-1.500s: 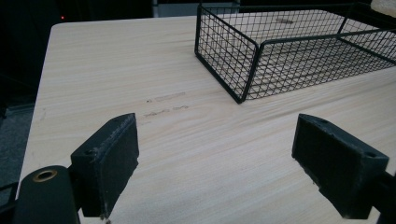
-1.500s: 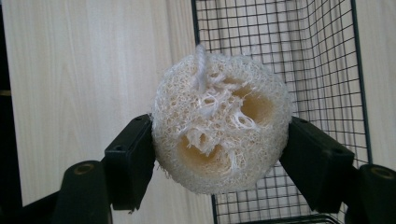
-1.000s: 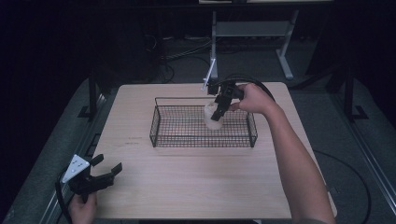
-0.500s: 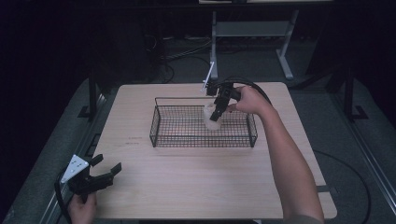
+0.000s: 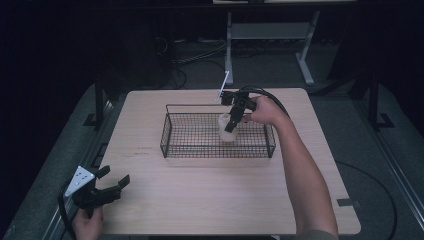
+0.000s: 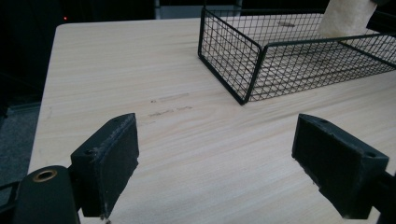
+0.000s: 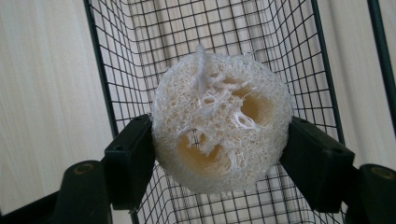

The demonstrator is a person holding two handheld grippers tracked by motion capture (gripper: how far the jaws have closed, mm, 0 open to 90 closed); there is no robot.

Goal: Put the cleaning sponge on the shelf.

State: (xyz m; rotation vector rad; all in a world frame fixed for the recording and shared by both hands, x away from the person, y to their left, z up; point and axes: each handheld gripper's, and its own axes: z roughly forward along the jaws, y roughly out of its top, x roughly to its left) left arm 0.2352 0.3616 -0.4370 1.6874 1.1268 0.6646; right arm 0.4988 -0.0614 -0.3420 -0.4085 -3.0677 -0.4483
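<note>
While your right gripper (image 5: 231, 124) pinches the loofah (image 7: 220, 120) just above the wire basket (image 5: 217, 150) floor — carried in, not yet released — your left gripper (image 5: 111, 184) waits spread and empty near the table (image 5: 200, 195) corner.

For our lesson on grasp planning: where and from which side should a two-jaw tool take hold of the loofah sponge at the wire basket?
Grip the loofah sponge across its rounded sides, coming from above, jaws either side of its middle. It is a short cylinder of springy fibre, so flat pads probably seat well on the curved wall, and the wire basket is open only at the top. The right tool holds it just so.
</note>
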